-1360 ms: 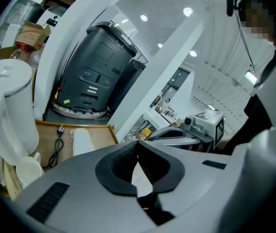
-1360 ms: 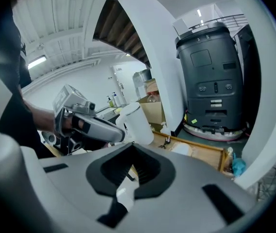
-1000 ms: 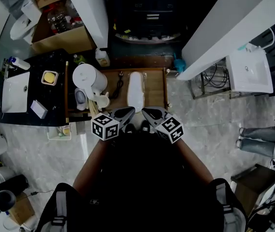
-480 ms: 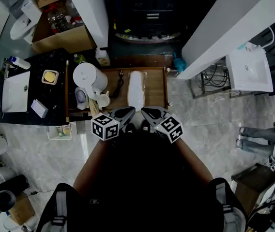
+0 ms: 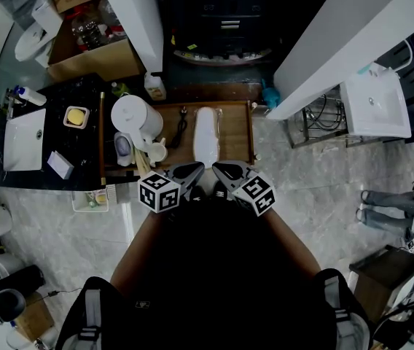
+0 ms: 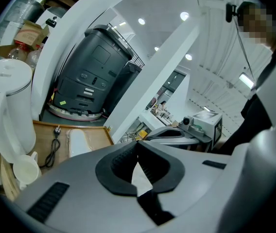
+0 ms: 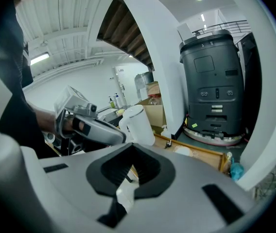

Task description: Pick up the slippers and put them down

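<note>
One white slipper [image 5: 205,133] lies lengthwise on a low wooden table [image 5: 236,135]; it shows in the left gripper view [image 6: 79,142] and, partly, in the right gripper view [image 7: 182,151]. I see no second slipper. My left gripper [image 5: 198,168] and right gripper [image 5: 217,168] hover side by side over the table's near edge, just short of the slipper's near end. Both are shut with nothing between the jaws, as each one's own view shows for the left gripper [image 6: 138,147] and the right gripper [image 7: 131,152].
A white kettle [image 5: 134,118], a small cup [image 5: 154,152] and a black power cord [image 5: 178,127] share the table's left half. A dark machine [image 5: 221,20] stands beyond it. A black counter with a sink [image 5: 25,138] lies left; a person's legs [image 5: 393,208] are at right.
</note>
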A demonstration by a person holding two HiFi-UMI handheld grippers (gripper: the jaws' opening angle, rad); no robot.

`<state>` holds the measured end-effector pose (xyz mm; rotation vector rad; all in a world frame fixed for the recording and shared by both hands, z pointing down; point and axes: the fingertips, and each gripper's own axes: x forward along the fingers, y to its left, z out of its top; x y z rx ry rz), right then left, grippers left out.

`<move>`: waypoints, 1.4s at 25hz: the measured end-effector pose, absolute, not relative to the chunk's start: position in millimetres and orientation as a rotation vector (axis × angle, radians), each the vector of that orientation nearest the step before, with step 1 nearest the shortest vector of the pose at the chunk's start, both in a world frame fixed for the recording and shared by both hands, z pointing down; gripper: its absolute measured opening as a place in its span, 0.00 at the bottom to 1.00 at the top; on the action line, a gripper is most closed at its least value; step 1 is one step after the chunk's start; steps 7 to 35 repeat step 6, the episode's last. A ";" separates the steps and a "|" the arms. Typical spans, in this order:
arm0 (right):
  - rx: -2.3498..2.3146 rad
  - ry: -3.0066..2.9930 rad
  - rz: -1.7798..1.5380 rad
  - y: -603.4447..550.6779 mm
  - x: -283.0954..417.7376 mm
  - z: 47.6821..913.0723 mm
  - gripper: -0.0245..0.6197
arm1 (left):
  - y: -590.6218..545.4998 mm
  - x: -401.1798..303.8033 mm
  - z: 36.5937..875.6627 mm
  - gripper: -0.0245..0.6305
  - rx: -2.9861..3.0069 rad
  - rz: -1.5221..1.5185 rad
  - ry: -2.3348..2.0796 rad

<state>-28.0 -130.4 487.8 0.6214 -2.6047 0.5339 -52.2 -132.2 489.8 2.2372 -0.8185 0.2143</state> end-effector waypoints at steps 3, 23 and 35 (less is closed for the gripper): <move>0.630 -2.605 0.539 -130.3 -29.7 487.1 0.05 | -131.4 -53.8 489.5 0.06 2.239 0.216 -0.814; 0.637 -2.603 0.542 -130.0 -32.8 487.3 0.05 | -130.2 -56.9 489.6 0.06 2.239 0.216 -0.809; 0.637 -2.603 0.542 -130.0 -32.8 487.3 0.05 | -130.2 -56.9 489.6 0.06 2.239 0.216 -0.809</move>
